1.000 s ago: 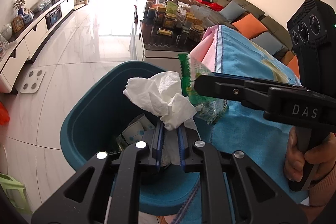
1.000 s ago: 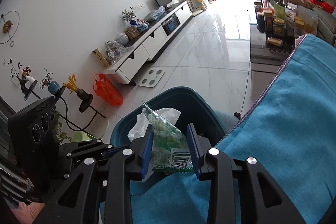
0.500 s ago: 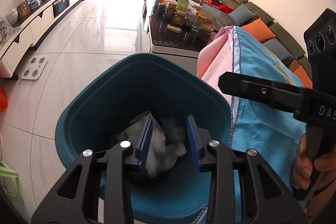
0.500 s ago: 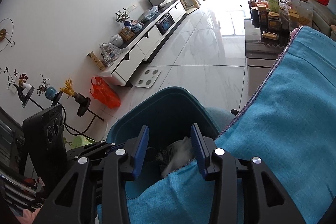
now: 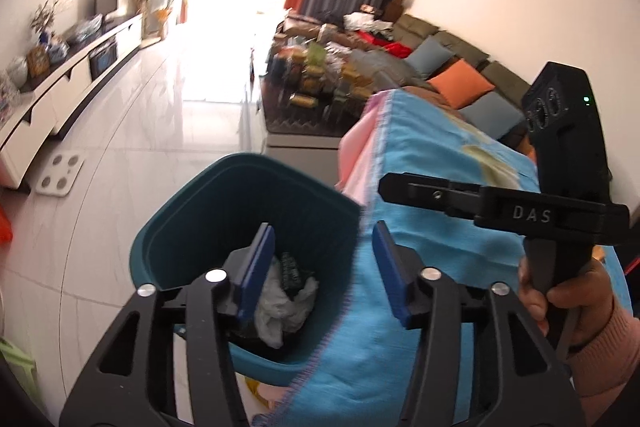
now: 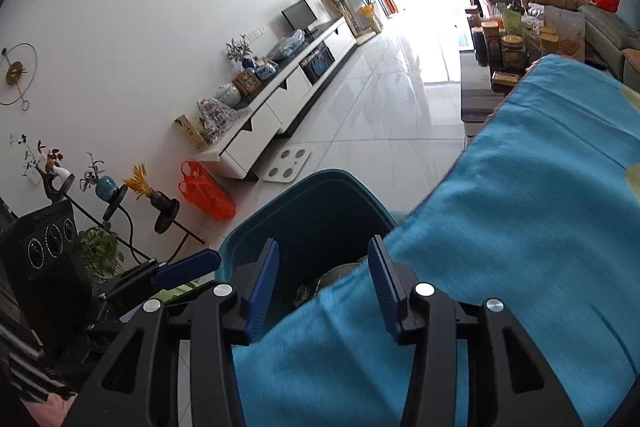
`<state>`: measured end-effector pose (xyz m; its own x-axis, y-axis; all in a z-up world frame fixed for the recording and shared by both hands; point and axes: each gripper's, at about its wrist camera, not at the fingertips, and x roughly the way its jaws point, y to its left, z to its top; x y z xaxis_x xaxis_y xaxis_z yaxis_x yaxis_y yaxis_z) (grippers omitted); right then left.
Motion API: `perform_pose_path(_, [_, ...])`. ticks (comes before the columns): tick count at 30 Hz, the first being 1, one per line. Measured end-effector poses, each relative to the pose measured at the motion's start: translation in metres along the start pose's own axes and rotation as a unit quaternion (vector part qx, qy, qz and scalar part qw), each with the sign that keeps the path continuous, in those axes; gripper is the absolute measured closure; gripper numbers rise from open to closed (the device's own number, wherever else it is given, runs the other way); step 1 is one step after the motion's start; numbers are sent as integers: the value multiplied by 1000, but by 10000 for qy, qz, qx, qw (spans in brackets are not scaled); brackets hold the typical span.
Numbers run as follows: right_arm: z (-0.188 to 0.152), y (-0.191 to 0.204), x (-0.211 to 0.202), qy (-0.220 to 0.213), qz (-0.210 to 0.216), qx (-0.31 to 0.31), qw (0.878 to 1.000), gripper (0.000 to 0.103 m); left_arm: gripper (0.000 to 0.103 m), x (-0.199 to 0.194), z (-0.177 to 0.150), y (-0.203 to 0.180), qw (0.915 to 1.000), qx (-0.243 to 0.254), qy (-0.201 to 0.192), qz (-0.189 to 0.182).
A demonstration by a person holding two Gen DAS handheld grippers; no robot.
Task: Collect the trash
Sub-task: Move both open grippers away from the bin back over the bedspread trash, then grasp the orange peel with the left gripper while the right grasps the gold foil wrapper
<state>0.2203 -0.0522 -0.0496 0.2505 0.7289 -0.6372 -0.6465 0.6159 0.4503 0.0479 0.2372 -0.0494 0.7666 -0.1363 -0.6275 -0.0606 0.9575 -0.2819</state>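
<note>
A teal trash bin (image 5: 180,223) stands on the floor beside the table. Inside it lie a crumpled white tissue (image 5: 282,301) and a dark wrapper (image 5: 291,269). My left gripper (image 5: 322,267) is open and empty above the bin's right rim and the table edge. My right gripper (image 6: 322,287) is open and empty over the bin (image 6: 320,199) and the table edge; it shows from the side in the left wrist view (image 5: 440,195). The left gripper's fingers (image 6: 184,267) show at the left of the right wrist view.
A blue cloth (image 5: 452,259) (image 6: 520,227) covers the table to the right of the bin. A low table with jars (image 5: 320,83), a sofa (image 5: 460,67), a white TV cabinet (image 6: 280,99), a white scale (image 6: 286,165) and an orange bag (image 6: 206,195) stand around the tiled floor.
Both grippers opened and let go: the tissue and the green wrapper dropped into the bin. Both grippers have since lifted and pulled back a little, jaws wider.
</note>
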Motion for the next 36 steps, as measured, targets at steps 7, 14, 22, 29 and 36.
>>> perform_pose_path(7, [-19,-16,-57,-398,-154,26,9991,57,47,-7,-3,-61,9966,553,-82,-603])
perform_pose_path(14, [-44,-46,-120,-849,-518,236,9948,57,47,12,-12,-124,9894,904,144,-1128])
perform_pose_path(22, [-81,-82,-194,-1323,-1355,442,9809,57,47,38,-22,-193,9773,1331,388,-1599])
perform_pose_path(29, [-128,-132,-262,-1742,-2166,1140,9538,57,47,71,-19,-242,9685,1577,683,-1803])
perform_pose_path(36, [-170,-165,-319,-2164,-2836,1684,9189,56,47,100,-14,-281,9625,1813,896,-1807])
